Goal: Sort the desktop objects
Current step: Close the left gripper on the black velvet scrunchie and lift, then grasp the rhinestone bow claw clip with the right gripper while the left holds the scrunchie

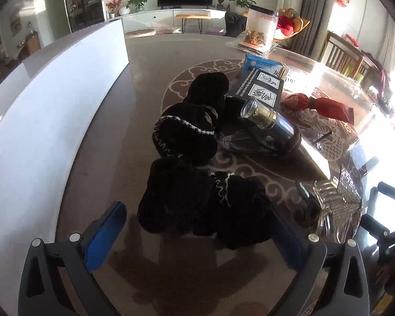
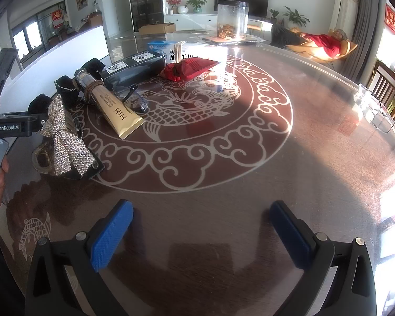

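My left gripper (image 1: 197,226) is open, low over the table, its blue pads either side of a black knit glove (image 1: 210,208). A second black glove (image 1: 189,131) lies just beyond. Further on are a gold tube with a clear cap (image 1: 268,121), clear glasses (image 1: 250,142), a black box (image 1: 260,89), a blue-and-white box (image 1: 260,64) and a red pouch (image 1: 321,105). A rhinestone bow clip (image 1: 339,205) lies to the right. My right gripper (image 2: 201,226) is open and empty over bare table, right of the bow clip (image 2: 65,142) and the gold tube (image 2: 115,110).
A white board (image 1: 52,110) stands along the table's left edge. A clear jar (image 2: 233,19) on a tray stands at the far side. The round table (image 2: 276,171) has a glass top with a carved dragon pattern. Chairs stand at the far right.
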Demonstrator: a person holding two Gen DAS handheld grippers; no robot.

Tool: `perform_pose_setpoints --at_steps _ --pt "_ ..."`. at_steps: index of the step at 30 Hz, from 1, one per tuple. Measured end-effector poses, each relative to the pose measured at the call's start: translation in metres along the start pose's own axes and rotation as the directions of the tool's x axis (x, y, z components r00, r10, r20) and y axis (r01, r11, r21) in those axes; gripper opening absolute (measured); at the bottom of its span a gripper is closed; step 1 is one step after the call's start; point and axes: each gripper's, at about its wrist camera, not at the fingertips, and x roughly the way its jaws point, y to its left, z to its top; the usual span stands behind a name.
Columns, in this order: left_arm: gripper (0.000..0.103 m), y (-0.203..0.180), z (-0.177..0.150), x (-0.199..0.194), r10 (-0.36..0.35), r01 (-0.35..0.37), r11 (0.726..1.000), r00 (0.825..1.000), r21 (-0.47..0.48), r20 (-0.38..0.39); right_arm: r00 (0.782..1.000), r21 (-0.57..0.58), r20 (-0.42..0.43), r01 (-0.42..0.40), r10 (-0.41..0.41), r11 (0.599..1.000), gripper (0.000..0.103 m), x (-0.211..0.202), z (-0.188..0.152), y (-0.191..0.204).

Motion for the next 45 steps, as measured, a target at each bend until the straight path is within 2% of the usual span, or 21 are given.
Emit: perform_pose_setpoints --at_steps 3,6,8,9,10,13,15,17,18,20,22,24,26,28,29,31,34,45 --pt "0.103 0.016 -0.008 -0.019 0.017 -0.017 1.000 1.000 0.003 -0.005 1.000 0.000 0.000 0.000 0.000 1.000 0.103 0.000 0.000 0.000" --pt "0.103 0.025 0.001 -0.029 -0.050 0.051 0.997 0.999 -0.062 0.006 1.000 0.000 0.000 0.000 0.000 1.000 0.103 0.000 0.000 0.000" --pt "0.103 0.027 0.011 -0.027 -0.104 0.106 0.985 0.994 -0.132 0.024 1.000 0.000 0.000 0.000 0.000 1.000 0.103 0.000 0.000 0.000" --pt "0.103 0.026 0.015 -0.023 -0.110 0.112 0.980 0.994 -0.164 0.024 1.000 0.000 0.000 0.000 0.000 1.000 0.103 0.000 0.000 0.000" --pt "0.103 0.024 0.020 -0.017 -0.086 0.087 0.978 0.996 -0.189 0.015 1.000 0.000 0.000 0.000 0.000 1.000 0.103 0.000 0.000 0.000" --pt "0.103 0.021 0.020 0.007 0.049 -0.058 0.969 0.998 -0.241 -0.043 1.000 0.000 0.000 0.000 0.000 1.000 0.103 0.000 0.000 0.000" --pt "0.103 0.020 0.013 0.018 0.061 -0.079 0.968 0.995 -0.240 -0.082 1.000 0.000 0.000 0.000 0.000 1.000 0.103 0.000 0.000 0.000" --pt "0.103 0.013 0.008 0.017 0.091 -0.099 0.981 0.994 -0.164 -0.054 1.000 0.000 0.000 0.000 0.000 1.000 0.103 0.000 0.000 0.000" --pt "0.103 0.012 0.005 0.017 0.068 -0.075 0.987 0.996 -0.139 -0.053 1.000 0.000 0.000 0.000 0.000 1.000 0.103 0.000 0.000 0.000" --pt "0.088 0.011 0.001 0.012 0.057 -0.058 0.996 0.998 -0.075 -0.015 1.000 0.000 0.000 0.000 0.000 1.000 0.103 0.000 0.000 0.000" --pt "0.066 0.014 0.001 0.008 0.019 -0.018 1.000 1.000 -0.021 0.004 1.000 0.000 0.000 0.000 0.000 1.000 0.103 0.000 0.000 0.000" --pt "0.059 0.012 0.002 0.005 -0.043 0.043 0.998 0.999 0.035 0.006 1.000 0.000 0.000 0.000 0.000 1.000 0.103 0.000 0.000 0.000" --pt "0.059 0.008 -0.002 0.002 -0.097 0.096 0.990 0.995 0.103 -0.002 1.000 0.000 0.000 0.000 0.000 1.000 0.103 0.000 0.000 0.000" --pt "0.062 0.002 -0.008 0.000 -0.080 0.079 0.982 0.997 0.172 -0.001 1.000 0.000 0.000 0.000 0.000 1.000 0.103 0.000 0.000 0.000" --pt "0.065 0.001 -0.008 0.000 -0.067 0.066 0.984 0.998 0.168 0.000 1.000 0.000 0.000 0.000 0.000 1.000 0.103 0.000 0.000 0.000" --pt "0.084 0.008 -0.009 0.003 -0.053 0.054 0.992 0.999 0.113 -0.011 1.000 0.000 0.000 0.000 0.000 1.000 0.103 0.000 0.000 0.000" --pt "0.101 0.014 -0.013 0.005 -0.033 0.033 0.997 0.999 0.071 0.000 1.000 0.000 0.000 0.000 0.000 1.000 0.103 0.000 0.000 0.000" --pt "0.103 0.015 -0.014 0.008 -0.008 0.008 1.000 1.000 0.024 0.021 1.000 0.000 0.000 0.000 0.000 1.000 0.103 0.000 0.000 0.000"
